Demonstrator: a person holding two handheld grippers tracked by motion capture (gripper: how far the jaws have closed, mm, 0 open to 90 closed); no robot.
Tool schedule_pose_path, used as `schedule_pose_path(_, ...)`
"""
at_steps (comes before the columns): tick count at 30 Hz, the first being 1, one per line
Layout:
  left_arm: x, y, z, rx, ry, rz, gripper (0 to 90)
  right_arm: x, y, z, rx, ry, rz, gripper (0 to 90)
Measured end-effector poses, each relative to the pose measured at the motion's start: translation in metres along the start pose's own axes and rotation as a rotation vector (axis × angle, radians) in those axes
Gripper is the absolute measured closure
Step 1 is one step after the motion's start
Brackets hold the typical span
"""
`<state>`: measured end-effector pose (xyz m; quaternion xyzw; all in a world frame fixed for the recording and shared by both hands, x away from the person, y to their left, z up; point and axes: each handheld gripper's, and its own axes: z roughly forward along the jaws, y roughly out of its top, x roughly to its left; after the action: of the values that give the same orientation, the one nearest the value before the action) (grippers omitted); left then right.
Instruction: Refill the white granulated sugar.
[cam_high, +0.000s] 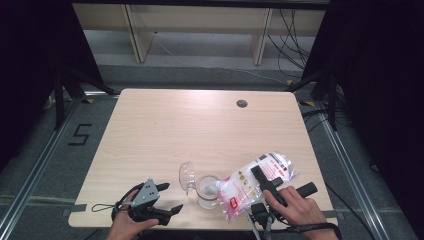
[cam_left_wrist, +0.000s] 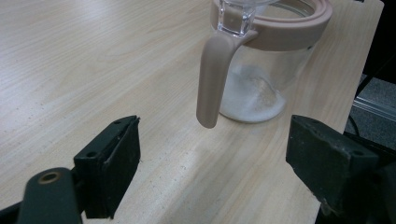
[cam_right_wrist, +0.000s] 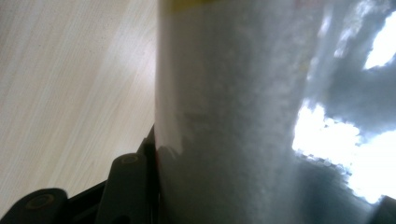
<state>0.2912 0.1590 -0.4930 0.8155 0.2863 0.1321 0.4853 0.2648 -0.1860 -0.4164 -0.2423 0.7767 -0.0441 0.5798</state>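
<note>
Tilting over the jar (cam_high: 207, 191), the bag (cam_high: 252, 184) sits pinched in the right gripper (cam_high: 262, 183), its lower corner dipped right at the jar's mouth near the front edge of the table (cam_high: 200, 125). From the right gripper view, the bag (cam_right_wrist: 233, 116) presses flat against the one jaw in sight, white grains packed behind the clear film; the grip is on the bag's body, jaws held partway apart by its bulk. The right hand (cam_high: 295, 207) wraps the gripper's handle at the table's front right.

Over on the left, the left gripper (cam_high: 167, 197) rests low on the table, just beside the jar, jaws spread wide with nothing between them. Its own view looks straight at the jar (cam_left_wrist: 261, 70): pinkish rim, a handle (cam_left_wrist: 212, 79) hanging down the near side, and a small heap of white powder at the bottom. The clear lid (cam_high: 186, 176) stands flipped open on the jar's left side.
</note>
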Motion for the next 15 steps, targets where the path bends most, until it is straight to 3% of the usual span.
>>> schedule_pose_path(15,0.0,0.0,0.0002,0.002,-0.001,0.003,17.5,-0.0014,-0.0007,-0.0028,0.017,0.0,-0.016,52.8)
